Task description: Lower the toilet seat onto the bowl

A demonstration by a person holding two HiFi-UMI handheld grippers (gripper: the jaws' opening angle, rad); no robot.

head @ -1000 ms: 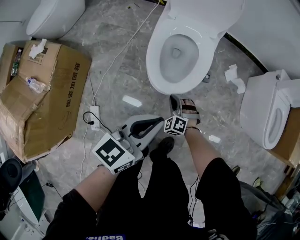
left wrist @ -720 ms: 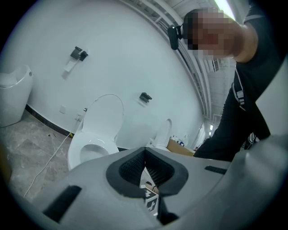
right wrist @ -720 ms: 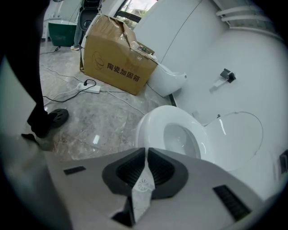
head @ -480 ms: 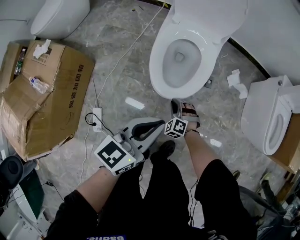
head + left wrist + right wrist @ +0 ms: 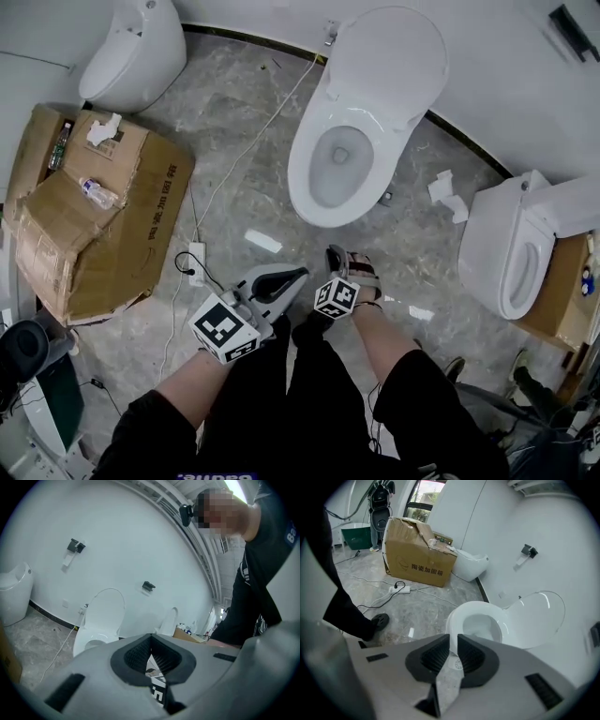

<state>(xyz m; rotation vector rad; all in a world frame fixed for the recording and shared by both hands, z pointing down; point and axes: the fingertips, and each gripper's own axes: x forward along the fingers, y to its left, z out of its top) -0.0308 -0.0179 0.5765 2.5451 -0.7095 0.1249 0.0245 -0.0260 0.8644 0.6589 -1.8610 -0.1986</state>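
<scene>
Far to my left a small white toilet (image 5: 131, 45) stands against the wall, and just in front of it a battered cardboard box (image 5: 112, 234) lies on the marble floor (image 5: 234, 141) with a plastic bottle (image 5: 97, 193) resting on its flap. Beside the box a white power strip (image 5: 195, 263) lies on the floor, and a white cable (image 5: 246, 112) runs from it up toward the wall. My left tongs (image 5: 151, 638) sit low in front of my legs, pressed together at the tips with nothing between them; through the gap below the tips I see only the marker cube (image 5: 157, 686) of the other pair. My right tongs (image 5: 453, 641) are just beside them, tilted down at the floor, their pads a narrow slit apart and pinching nothing, with the near rim of the bowl showing through the slit. Beyond both pairs, well apart from them, stands the toilet bowl (image 5: 326, 183), open, and the toilet seat (image 5: 389, 61) is raised behind it, leaning back toward the wall rather than lying on the rim. My sandalled foot (image 5: 349, 266) is planted near the front of the bowl. Crumpled tissue (image 5: 446, 193) lies on the floor to the right of the bowl, and further right another white toilet (image 5: 511, 248) stands beside a cardboard carton (image 5: 562, 300).
</scene>
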